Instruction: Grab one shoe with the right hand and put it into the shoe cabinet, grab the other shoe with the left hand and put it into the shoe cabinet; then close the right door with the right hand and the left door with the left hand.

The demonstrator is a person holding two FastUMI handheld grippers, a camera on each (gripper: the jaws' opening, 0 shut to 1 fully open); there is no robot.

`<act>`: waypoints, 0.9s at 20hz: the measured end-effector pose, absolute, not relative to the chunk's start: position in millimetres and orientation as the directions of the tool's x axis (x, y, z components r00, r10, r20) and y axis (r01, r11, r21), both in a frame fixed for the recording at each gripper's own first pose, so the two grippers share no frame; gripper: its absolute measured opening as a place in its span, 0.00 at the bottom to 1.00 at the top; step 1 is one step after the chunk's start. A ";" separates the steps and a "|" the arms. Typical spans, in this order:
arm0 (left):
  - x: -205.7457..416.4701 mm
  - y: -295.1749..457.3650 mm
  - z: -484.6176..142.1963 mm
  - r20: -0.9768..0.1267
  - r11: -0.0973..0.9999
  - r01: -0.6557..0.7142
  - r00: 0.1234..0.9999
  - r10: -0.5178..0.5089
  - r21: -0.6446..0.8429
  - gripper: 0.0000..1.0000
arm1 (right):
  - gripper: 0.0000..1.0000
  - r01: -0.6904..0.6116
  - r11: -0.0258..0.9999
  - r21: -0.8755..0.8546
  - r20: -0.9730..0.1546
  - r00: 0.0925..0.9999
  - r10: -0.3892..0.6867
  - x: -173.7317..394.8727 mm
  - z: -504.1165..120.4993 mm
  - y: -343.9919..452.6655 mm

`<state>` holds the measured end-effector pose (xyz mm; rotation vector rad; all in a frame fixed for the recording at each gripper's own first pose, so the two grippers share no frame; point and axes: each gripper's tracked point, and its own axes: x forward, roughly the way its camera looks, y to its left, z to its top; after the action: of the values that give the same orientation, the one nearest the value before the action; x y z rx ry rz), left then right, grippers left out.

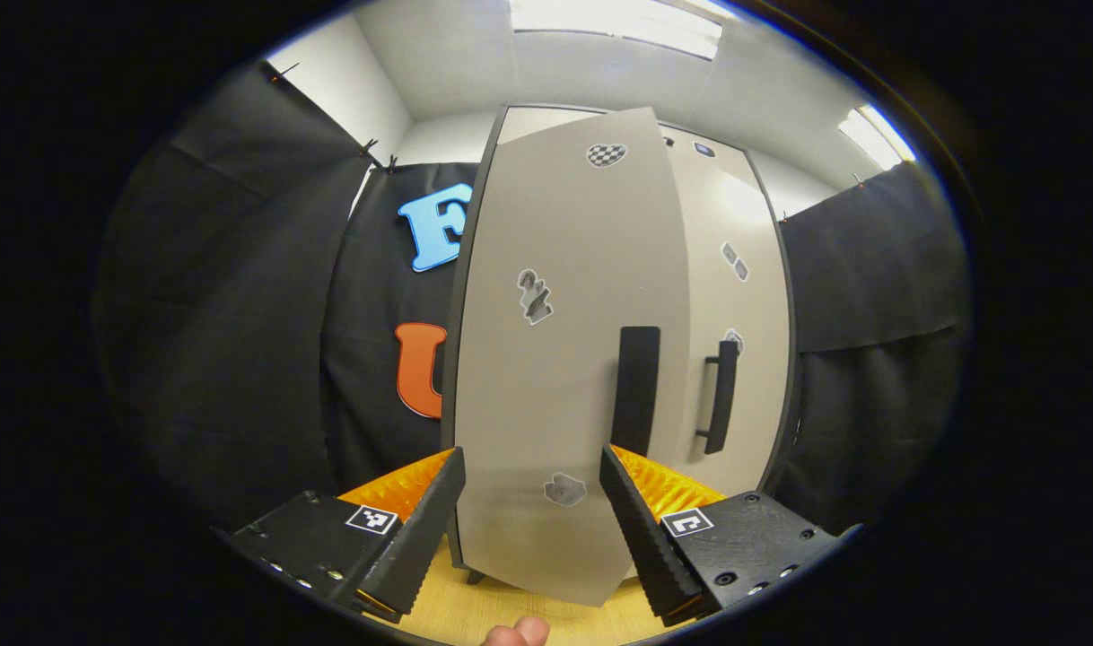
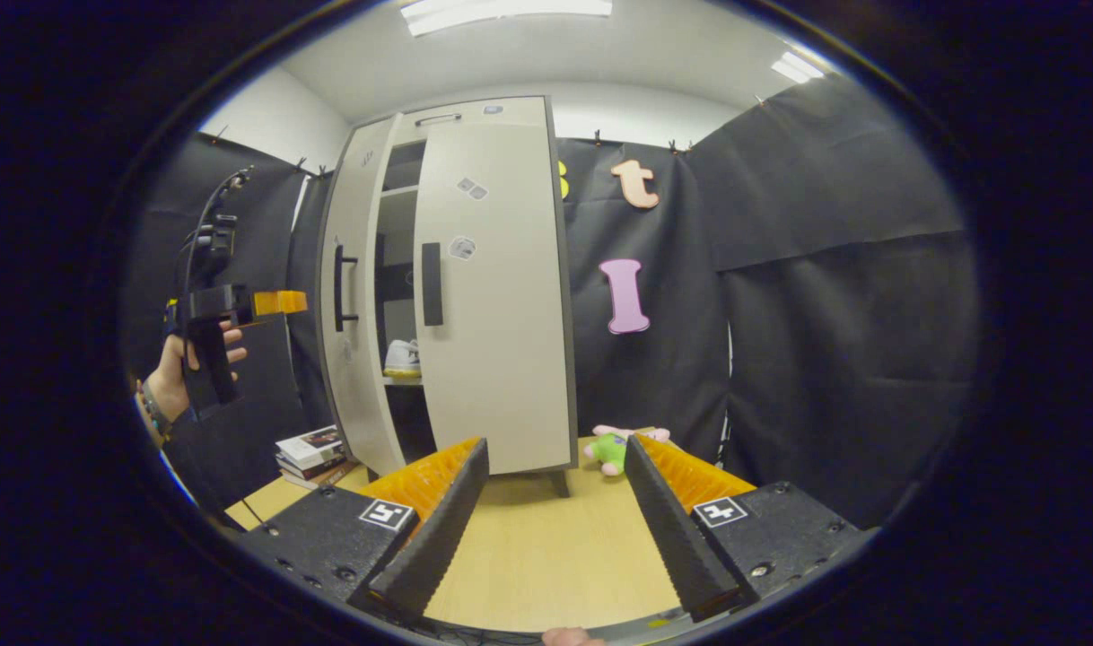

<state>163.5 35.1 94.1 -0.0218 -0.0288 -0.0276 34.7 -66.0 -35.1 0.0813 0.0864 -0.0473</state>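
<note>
The pale shoe cabinet [image 2: 520, 377] stands on the wooden floor against the black cloth. Its right door [image 2: 497, 296] looks nearly shut, with a dark handle [image 2: 432, 283]. Its left door [image 2: 354, 305] stands ajar, and through the gap a white shoe [image 2: 403, 359] rests on a shelf. In the left gripper view the left door [image 1: 564, 359] hangs close ahead, its handle [image 1: 636, 390] just above my right finger. My left gripper [image 1: 533, 529] is open and empty. A hand holds the left gripper [image 2: 277, 302] beside the left door. My right gripper [image 2: 555, 511] is open and empty, well back from the cabinet.
A green and pink plush toy [image 2: 614, 446] lies on the floor right of the cabinet. A stack of books [image 2: 309, 451] sits at the cabinet's left foot. Black cloth walls close in on both sides. The right door's handle [image 1: 721, 395] shows behind the left door's edge.
</note>
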 end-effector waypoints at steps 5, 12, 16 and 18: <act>102.9 8.9 76.6 0.016 0.998 0.066 0.998 -0.066 -0.020 0.91 | 0.94 -0.012 0.996 0.092 -0.047 0.999 0.016 43.3 -9.6 -49.8; 49.3 -4.6 47.2 -0.034 0.999 0.037 0.999 -0.037 0.013 0.92 | 0.98 -0.057 0.997 0.048 -0.019 0.998 0.058 49.2 6.0 -31.0; 35.7 -11.7 32.7 -0.053 0.999 0.032 0.998 -0.032 0.012 0.91 | 0.99 -0.068 0.997 0.022 0.000 0.998 0.068 44.4 7.4 -24.6; 31.3 -13.6 30.1 -0.066 1.000 0.031 0.997 -0.031 -0.004 0.92 | 0.99 -0.082 0.996 0.026 0.015 0.997 0.081 40.0 9.3 -20.1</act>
<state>31.3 -13.6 30.1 -0.0032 0.0657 -0.0307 40.0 -20.1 9.3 0.0267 -0.0138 0.0816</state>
